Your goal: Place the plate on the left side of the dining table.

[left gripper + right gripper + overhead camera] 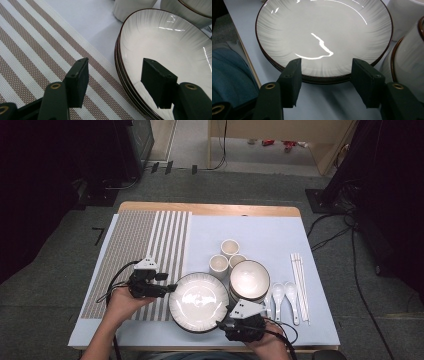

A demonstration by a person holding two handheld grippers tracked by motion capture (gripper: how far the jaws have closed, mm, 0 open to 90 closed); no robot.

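A stack of shallow white plates [199,301] with dark rims sits at the front middle of the table. My left gripper [172,288] is at the stack's left edge. In the left gripper view it [116,62] is open and straddles the rim, one jaw over the striped placemat [32,50] and the other above the inside of the top plate [170,42], touching nothing. My right gripper [220,324] is at the stack's near right edge. In the right gripper view it [327,62] stands open just short of the rim of the plates [324,30], its pads apart from it.
Stacked bowls [249,280] stand right of the plates, with three white cups [229,248] behind. Two spoons [285,294] and white chopsticks [300,280] lie at the right. The striped placemat [140,255] covers the left side. The table's front edge is close behind my hands.
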